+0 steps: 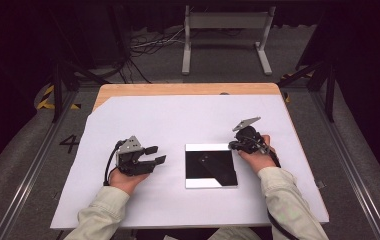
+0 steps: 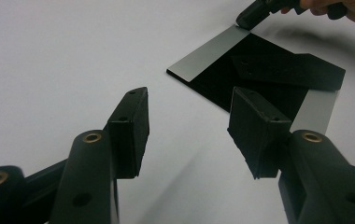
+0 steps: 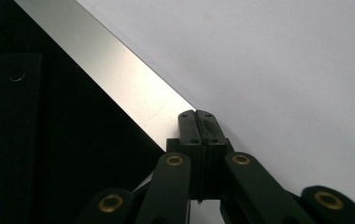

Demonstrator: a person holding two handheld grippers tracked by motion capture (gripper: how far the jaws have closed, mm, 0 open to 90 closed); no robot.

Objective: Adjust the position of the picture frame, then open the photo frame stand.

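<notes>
High view: white sheet [image 1: 178,125] under mirror [image 1: 211,165], grippers either side.

- From my high view, the white paper sheet on the table [image 1: 178,130] is evenly bright, while the floor around it falls into near black.
- The glossy black square mirror plate with silver edges [image 1: 211,165] reflects pale glare.
- My left gripper [image 2: 187,128] casts soft shadows on the sheet; the far hand [image 2: 348,7] beyond the plate blurs.
</notes>
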